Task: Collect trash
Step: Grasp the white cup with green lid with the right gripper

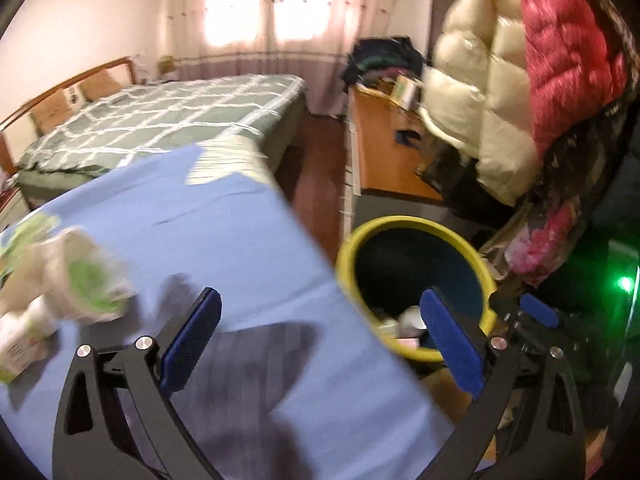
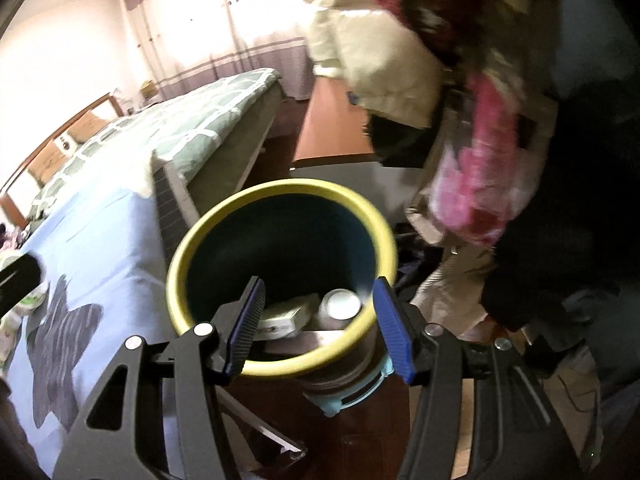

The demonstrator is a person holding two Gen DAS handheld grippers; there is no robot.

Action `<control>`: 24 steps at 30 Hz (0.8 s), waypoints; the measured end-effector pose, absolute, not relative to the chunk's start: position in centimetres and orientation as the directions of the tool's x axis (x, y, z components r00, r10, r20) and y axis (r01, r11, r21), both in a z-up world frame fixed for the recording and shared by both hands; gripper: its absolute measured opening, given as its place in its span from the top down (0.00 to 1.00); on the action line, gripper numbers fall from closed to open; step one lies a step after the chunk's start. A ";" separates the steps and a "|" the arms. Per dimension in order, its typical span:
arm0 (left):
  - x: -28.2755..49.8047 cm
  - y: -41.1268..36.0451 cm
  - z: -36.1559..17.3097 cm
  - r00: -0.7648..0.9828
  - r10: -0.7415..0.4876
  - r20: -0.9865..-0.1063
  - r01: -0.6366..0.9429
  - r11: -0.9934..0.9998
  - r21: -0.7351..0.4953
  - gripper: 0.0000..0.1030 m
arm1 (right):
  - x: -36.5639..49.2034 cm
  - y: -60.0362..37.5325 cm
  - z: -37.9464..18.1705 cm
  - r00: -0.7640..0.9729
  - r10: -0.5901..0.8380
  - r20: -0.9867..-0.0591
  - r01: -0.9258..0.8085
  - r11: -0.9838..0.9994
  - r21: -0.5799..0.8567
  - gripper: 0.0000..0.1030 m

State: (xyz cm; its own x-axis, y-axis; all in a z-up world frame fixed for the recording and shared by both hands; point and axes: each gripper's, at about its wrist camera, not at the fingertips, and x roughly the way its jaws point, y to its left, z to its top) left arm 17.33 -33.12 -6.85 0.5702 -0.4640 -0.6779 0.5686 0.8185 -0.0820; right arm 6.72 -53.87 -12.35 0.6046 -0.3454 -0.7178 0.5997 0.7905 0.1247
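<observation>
A round bin with a yellow rim [image 2: 192,248] and dark inside stands on the floor beside the table. In it lie a flat carton [image 2: 280,316] and a white round cup [image 2: 340,304]. My right gripper [image 2: 320,328] hovers over the bin's near rim, jaws apart, nothing between the pads. In the left wrist view the bin [image 1: 348,248] sits right of the table's edge. My left gripper [image 1: 320,336] is wide open and empty above the blue tablecloth [image 1: 224,232]. Crumpled white and green wrappers [image 1: 76,280] lie on the cloth to its left.
A bed with a green checked cover [image 1: 168,116] fills the back left. A wooden desk [image 1: 384,152] stands behind the bin. Cream and red padded jackets [image 1: 520,80] hang at the right, over the bin's far side. A small carton [image 1: 16,356] lies at the table's left edge.
</observation>
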 end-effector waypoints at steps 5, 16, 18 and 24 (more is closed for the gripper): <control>17.6 -24.4 -6.8 0.656 -0.385 -0.649 0.464 0.884 -0.056 0.05 | 8.8 -50.4 -11.3 0.632 -0.319 -0.706 0.540 0.835 0.106 0.48; 20.2 -7.3 -8.6 0.791 -0.104 -0.603 0.143 0.990 0.016 0.05 | 15.5 -39.5 -9.6 0.692 -0.195 -0.695 0.338 0.938 0.074 0.48; 20.5 -5.0 -8.9 0.806 -0.060 -0.589 0.088 0.996 0.019 0.05 | 16.8 -37.5 -9.6 0.697 -0.166 -0.698 0.297 0.952 0.070 0.48; 20.9 1.5 -9.6 0.840 0.058 -0.540 -0.067 0.998 0.002 0.05 | 19.8 -31.2 -9.0 0.721 -0.085 -0.687 0.157 0.987 0.042 0.48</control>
State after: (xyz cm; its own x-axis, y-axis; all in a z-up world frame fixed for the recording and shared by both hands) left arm 20.86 1.50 -9.59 0.8397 0.0580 -0.5400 -0.0673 0.9977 0.0024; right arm 19.84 -31.21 -9.02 0.7215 -0.0849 -0.6872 0.1566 0.9868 0.0424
